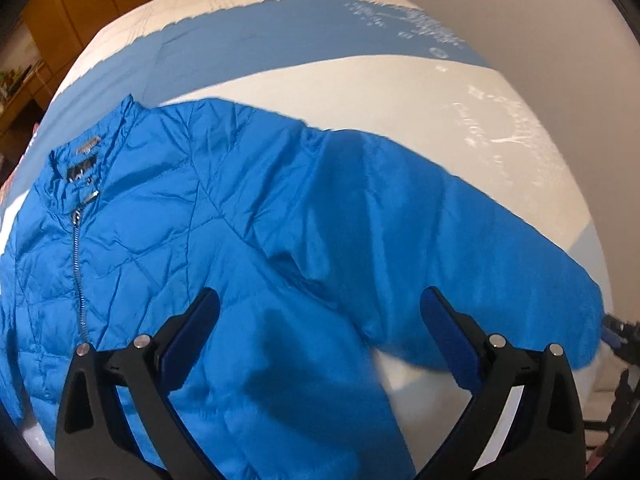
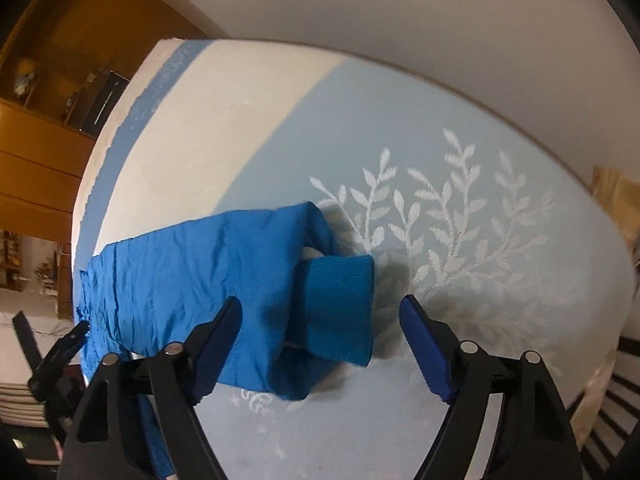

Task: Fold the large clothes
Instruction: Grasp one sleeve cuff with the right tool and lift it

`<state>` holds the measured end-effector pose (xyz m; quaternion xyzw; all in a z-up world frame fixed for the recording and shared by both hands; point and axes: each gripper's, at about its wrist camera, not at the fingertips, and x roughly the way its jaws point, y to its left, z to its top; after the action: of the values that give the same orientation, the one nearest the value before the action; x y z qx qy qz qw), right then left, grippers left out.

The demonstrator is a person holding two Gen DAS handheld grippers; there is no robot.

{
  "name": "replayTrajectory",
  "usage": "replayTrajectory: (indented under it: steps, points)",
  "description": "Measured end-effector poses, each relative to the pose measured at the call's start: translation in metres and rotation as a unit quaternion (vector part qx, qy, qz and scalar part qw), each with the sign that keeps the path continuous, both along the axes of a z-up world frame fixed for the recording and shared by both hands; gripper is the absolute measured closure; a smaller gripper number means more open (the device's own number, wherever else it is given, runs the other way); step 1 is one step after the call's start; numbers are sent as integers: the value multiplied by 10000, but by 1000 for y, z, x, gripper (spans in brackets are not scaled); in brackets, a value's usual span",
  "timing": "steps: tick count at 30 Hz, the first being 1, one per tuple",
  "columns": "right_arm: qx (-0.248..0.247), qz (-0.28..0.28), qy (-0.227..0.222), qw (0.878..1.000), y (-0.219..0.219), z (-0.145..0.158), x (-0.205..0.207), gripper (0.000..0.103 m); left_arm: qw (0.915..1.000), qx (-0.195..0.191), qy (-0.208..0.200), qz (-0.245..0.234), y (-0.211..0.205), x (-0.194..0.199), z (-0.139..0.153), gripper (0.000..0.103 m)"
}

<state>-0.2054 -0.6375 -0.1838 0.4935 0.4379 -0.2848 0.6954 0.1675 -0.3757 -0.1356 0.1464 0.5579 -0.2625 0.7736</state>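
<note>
Blue quilted jacket point(image 1: 192, 240) spread flat, front up, on a bed cover point(image 1: 360, 92) of cream and pale blue bands; zip point(image 1: 78, 264) closed down the chest, collar point(image 1: 86, 152) with a dark label toward the upper left of the left wrist view. One sleeve point(image 1: 460, 248) stretched out across the cream band toward the right edge. No containers anywhere in view. Left gripper point(image 1: 320, 320) tilted steeply down over the jacket's body near the armpit, black arms and blue pads point(image 1: 196, 332) set wide apart, nothing between them, not touching the cloth. Right gripper point(image 2: 320, 328) likewise angled steeply down over the far end of the sleeve point(image 2: 192, 280), jaws apart, ribbed knit cuff point(image 2: 340, 308) lying in the gap below them, pads point(image 2: 424, 344) not pressing on it. Sleeve end bunched, cuff emerging from it onto pale blue cover with a white leaf pattern point(image 2: 440, 208). Wooden cupboards point(image 2: 36, 152) beyond the bed on the left, plain white wall point(image 2: 400, 12) behind. Left gripper point(image 2: 60, 352) also visible at the lower left edge of the right wrist view, beside the sleeve. Nothing lying over the jacket or blocking either gripper.
</note>
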Motion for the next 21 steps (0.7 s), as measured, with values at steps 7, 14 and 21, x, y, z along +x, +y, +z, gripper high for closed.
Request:
replayTrajectory:
  steps: [7,14,21]
  points:
    - [142,211,-395,9989,3,-10,15,74,9996,101,198,196,1,19,-33,4]
    - [150,330,-1215,9919,9,44,33,79,9991,-242,308,143,11,26,-29,4]
    - [-76,1312,-1578,9787,49,110,139,79,9981,-563,84,237,56,33,12,4]
